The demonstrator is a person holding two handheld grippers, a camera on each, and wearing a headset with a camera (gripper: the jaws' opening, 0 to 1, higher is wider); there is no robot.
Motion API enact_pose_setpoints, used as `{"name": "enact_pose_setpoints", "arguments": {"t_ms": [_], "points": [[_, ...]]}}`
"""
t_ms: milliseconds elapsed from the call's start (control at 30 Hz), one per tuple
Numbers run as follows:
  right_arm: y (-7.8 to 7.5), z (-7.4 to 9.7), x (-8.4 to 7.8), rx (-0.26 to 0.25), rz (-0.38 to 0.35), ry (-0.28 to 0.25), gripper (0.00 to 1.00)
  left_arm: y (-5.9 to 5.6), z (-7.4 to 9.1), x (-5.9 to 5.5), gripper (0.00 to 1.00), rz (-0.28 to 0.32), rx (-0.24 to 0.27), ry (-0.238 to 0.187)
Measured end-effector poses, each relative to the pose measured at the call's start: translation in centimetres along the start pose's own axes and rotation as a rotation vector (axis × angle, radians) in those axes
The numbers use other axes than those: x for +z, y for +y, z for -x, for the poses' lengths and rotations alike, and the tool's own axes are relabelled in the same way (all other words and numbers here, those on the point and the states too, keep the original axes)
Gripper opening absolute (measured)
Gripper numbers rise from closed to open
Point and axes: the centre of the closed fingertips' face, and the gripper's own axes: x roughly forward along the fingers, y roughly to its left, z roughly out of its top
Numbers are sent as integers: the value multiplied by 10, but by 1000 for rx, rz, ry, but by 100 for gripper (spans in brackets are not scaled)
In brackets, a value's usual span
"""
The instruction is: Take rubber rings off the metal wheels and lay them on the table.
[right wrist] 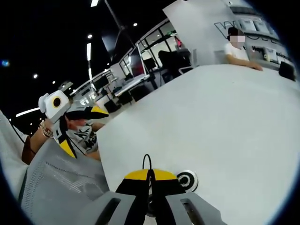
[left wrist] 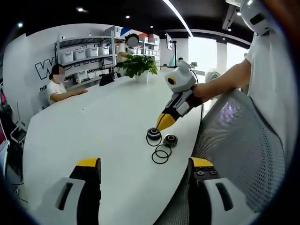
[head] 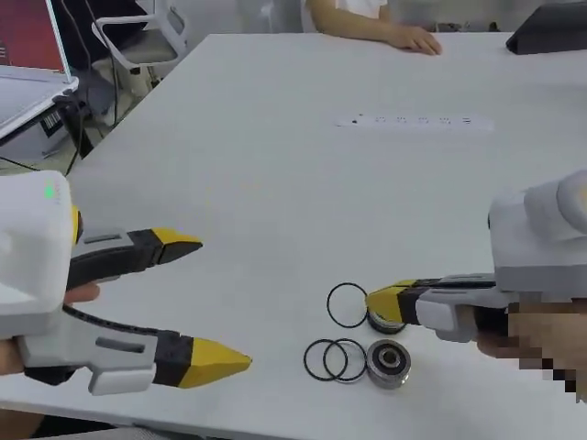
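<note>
Two metal wheels sit near the table's front edge, one (head: pixel 389 361) in the open and one (head: pixel 386 321) partly under my right gripper (head: pixel 371 301). That gripper's yellow jaws are shut on the edge of a thin black rubber ring (head: pixel 347 305), which also rises as a black loop (right wrist: pixel 147 161) from the shut tips (right wrist: pixel 150 174). Two more rings (head: pixel 334 359) lie overlapping on the table left of the near wheel. My left gripper (head: pixel 206 302) hovers open, with nothing in it, well left of them. From the left gripper view, both wheels (left wrist: pixel 153 134) (left wrist: pixel 170 139) sit beyond its open jaws.
A white power strip (head: pixel 415 120) lies farther back on the white table (head: pixel 257 165). A person's hand (head: pixel 413 38) rests at the far edge. A laptop (head: pixel 27 82) and a chair (head: pixel 138 37) stand off the left side.
</note>
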Motion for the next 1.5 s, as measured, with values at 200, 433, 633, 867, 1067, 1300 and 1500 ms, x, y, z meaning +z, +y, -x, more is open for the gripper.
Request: {"name": "enact_pose_setpoints", "arguments": {"t_ms": [200, 433, 633, 867, 1067, 1300, 1500], "points": [[8, -8, -17, 40, -8, 59, 0, -5, 1, -7, 73, 31, 4, -8], [3, -11, -34, 12, 9, 134, 0, -8, 1, -13, 73, 54, 8, -6], [-4, -7, -34, -6, 8, 149, 0, -9, 1, -19, 72, 55, 8, 8], [-10, -1, -34, -20, -35, 142, 0, -9, 1, -21, 72, 59, 8, 13], [-7, 2, -37, -21, -43, 152, 0, -11, 0, -23, 71, 55, 2, 23], [-13, 3, -40, -62, 31, 167, 0, -11, 0, -22, 71, 52, 4, 22], [-14, 1, -46, -80, 114, 197, 0, -12, -1, -22, 71, 50, 3, 25]]}}
